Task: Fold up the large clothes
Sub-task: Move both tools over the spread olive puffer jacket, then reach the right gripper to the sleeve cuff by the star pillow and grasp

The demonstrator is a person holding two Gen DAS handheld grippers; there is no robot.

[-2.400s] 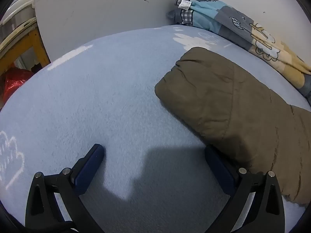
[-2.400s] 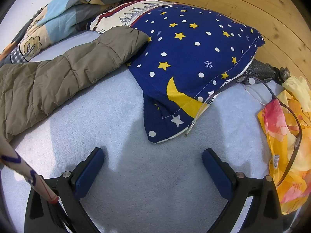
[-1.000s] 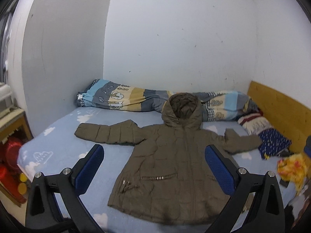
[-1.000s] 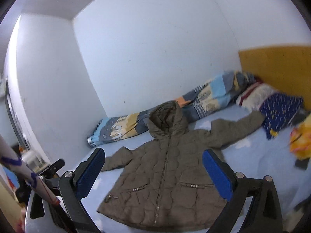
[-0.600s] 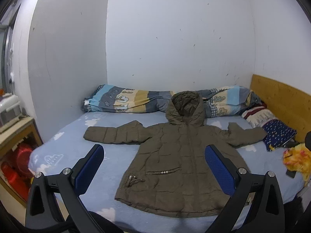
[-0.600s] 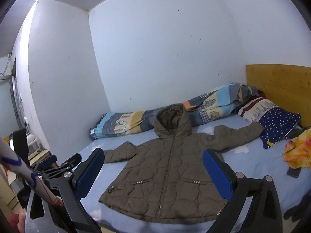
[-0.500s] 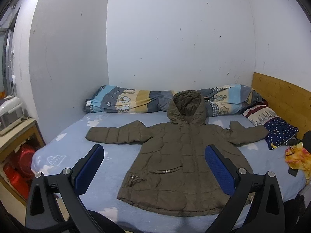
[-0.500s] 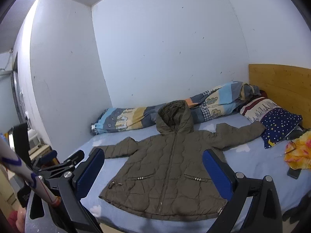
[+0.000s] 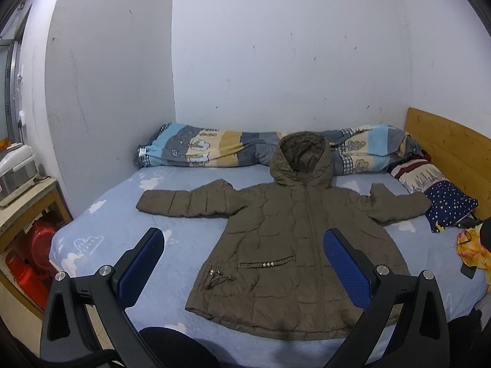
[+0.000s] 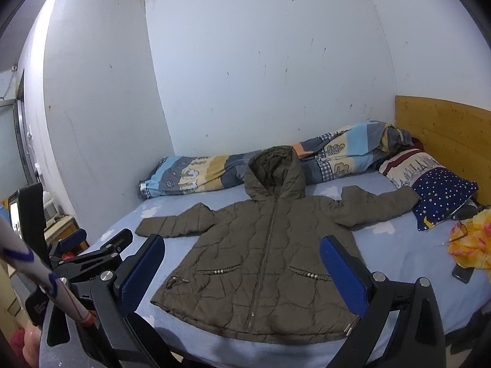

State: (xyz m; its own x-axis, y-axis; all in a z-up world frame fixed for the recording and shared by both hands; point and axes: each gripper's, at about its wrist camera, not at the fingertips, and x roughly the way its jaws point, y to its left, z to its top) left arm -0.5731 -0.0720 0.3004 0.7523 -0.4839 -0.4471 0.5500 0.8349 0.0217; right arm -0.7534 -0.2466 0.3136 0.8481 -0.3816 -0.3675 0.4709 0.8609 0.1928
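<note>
Beyond the hand-held gripper, unfolded jacket

The left gripper is showing two black triangular-cutout arms, each carrying a silver screw head and ending in a blue dimpled pad. The right gripper is wearing the same black frame, silver screws and blue pads on its jaws.

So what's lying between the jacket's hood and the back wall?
A rolled patterned quilt lies along the wall; the olive jacket hood rests against it. Both wrist views show this.
</note>
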